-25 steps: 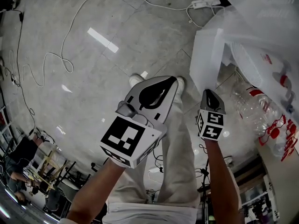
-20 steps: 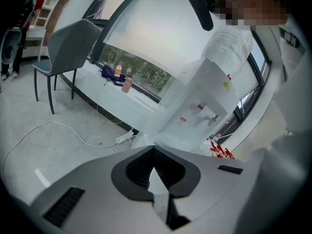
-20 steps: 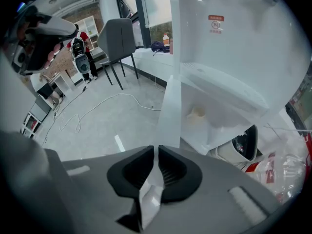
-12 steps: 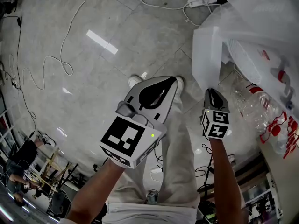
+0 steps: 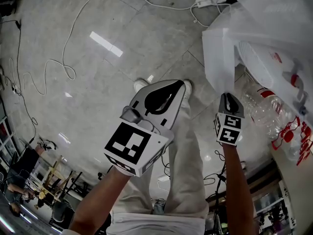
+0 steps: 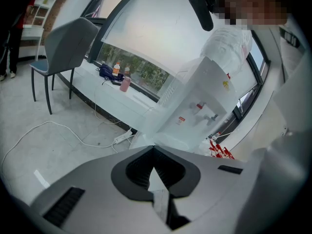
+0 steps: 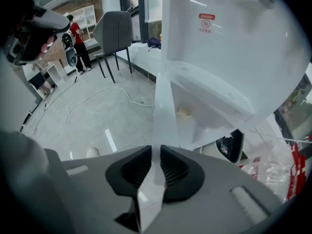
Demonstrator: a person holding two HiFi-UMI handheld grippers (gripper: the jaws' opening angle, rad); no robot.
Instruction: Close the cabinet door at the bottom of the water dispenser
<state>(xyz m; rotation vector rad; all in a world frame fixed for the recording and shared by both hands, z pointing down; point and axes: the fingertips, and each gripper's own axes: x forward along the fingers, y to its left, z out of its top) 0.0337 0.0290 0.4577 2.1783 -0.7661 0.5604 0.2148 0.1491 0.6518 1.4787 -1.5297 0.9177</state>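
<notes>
The white water dispenser (image 5: 274, 13) stands at the upper right, its bottom cabinet door (image 5: 215, 58) swung out toward me. My right gripper (image 5: 226, 95) is at the door's free edge. In the right gripper view the door's thin edge (image 7: 163, 106) runs down between the jaws of the right gripper (image 7: 156, 147), which have just been opening and show a slim gap around it. The open cabinet (image 7: 195, 121) lies behind the door. My left gripper (image 5: 182, 82) hovers over the floor, left of the door, shut on nothing. From it the dispenser (image 6: 204, 101) shows ahead.
A power strip (image 5: 210, 3) and a long white cable (image 5: 49, 62) lie on the grey floor. Clear plastic bottles (image 5: 264, 106) sit beside the dispenser. My shoe (image 5: 142, 83) is below the left gripper. A grey chair (image 7: 114, 30) and a person in red (image 7: 78, 38) are farther off.
My right gripper has shifted to the right in the head view, staying at the door's edge. The left gripper has kept its place.
</notes>
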